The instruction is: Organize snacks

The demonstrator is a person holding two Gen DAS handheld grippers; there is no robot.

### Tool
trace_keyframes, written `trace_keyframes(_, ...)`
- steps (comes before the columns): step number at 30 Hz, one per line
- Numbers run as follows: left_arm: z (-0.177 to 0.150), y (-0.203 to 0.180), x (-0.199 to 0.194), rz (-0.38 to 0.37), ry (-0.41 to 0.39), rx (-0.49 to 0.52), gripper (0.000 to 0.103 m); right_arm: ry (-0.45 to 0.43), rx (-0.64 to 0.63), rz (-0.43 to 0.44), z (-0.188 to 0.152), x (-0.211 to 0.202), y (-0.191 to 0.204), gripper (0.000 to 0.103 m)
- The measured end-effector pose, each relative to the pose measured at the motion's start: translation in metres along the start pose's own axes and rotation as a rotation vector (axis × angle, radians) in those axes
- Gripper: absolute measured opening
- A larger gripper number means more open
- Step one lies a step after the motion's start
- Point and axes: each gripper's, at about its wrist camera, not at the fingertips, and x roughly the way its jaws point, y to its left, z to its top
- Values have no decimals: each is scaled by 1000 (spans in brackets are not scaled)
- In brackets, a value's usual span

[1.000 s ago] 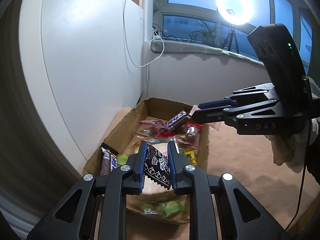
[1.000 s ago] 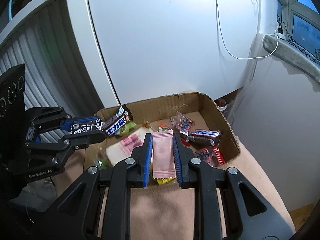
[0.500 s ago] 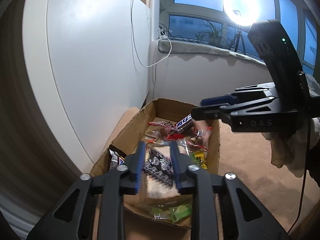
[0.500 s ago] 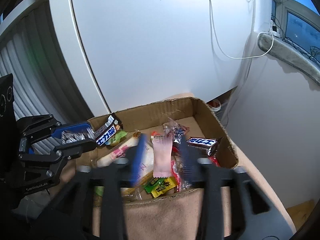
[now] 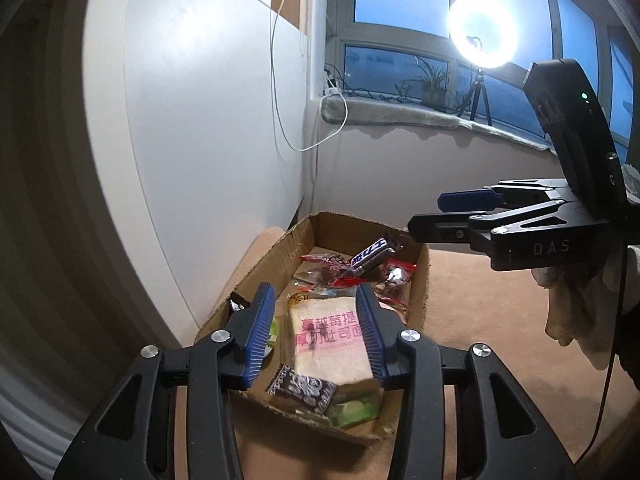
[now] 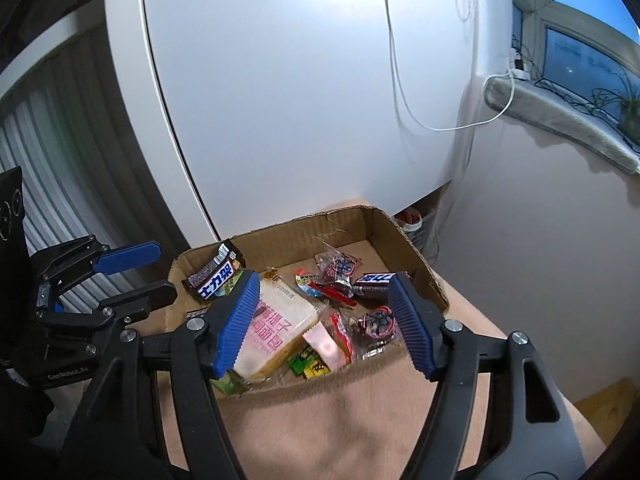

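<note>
Your left tool (image 5: 316, 330) and right tool (image 6: 324, 322), ribbed jaws spread, empty, above corrugated cardboard box (image 6: 280, 240) of crinkly wrapped snacks (image 6: 340, 268)

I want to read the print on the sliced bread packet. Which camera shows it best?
The left wrist view: the bread packet faces the lens between the open fingers, its pink print mostly unobstructed. In the right wrist view the packet lies at an angle, partly hidden behind a blue finger pad.

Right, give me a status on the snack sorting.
Done: the black patterned packet and pink packet lie in the cardboard box with the sandwich and candy bars. In hand: nothing; the left tongs and right tongs are both open above the box. Left: no loose snacks show outside it.
</note>
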Motion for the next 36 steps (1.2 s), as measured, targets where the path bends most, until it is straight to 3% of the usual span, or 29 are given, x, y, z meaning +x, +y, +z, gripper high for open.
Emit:
trace_keyframes(4,-5,-4,-18,17,-21,-3,48,-35,7,-37,-8,-23,5,74)
trace_keyframes(6,-7,-5,-28,20,-30,-12,55,-52,10,-47,-12,-35,8,81)
trace_keyframes(13,-17,-11,-63,63,-59,-42,69,-109,16,-136,-34,-79,25,81)
trace_keyframes(17,-22,-22,-79,82,-73,-26,73,-144,36,-198,-58,-107,38,91)
trace_keyframes(21,-31,-33,-90,78,-68,-25,79,-153,73,-226,-82,-126,45,91)
trace_keyframes(29,-42,-48,-100,109,-50,-13,79,-143,210,-276,-134,-154,38,91)
trace_keyframes(36,-43,-51,-103,119,-51,-28,79,-135,276,-298,-154,-166,25,91)
